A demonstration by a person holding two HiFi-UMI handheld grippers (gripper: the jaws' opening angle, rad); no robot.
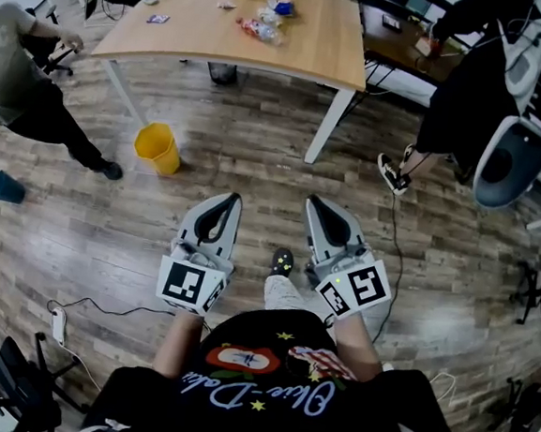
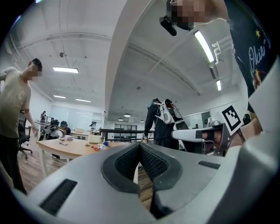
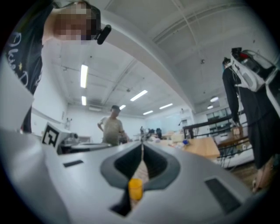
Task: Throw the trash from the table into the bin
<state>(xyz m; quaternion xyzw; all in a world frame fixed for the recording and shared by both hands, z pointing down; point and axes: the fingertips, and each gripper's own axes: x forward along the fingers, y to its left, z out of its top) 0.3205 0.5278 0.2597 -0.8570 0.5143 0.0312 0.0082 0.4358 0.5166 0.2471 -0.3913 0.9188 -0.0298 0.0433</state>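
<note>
- The left gripper (image 1: 226,208) and the right gripper (image 1: 322,215) are held level above the floor (image 1: 257,153), each with its jaws pressed together and nothing between them.
- The trash (image 1: 262,26), possibly crumpled wrappers, lies on the table (image 1: 303,58), well ahead of both grippers.
- The yellow bin (image 1: 157,147) stands upright on the floor near the table.

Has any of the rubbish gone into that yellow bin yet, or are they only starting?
Nothing looks done. The trash lies on the table, and the yellow bin on the floor nearby looks empty. Nothing is in hand: the left gripper and right gripper are both shut and empty, short of the table. Left: picking up all the trash and binning it.
</note>
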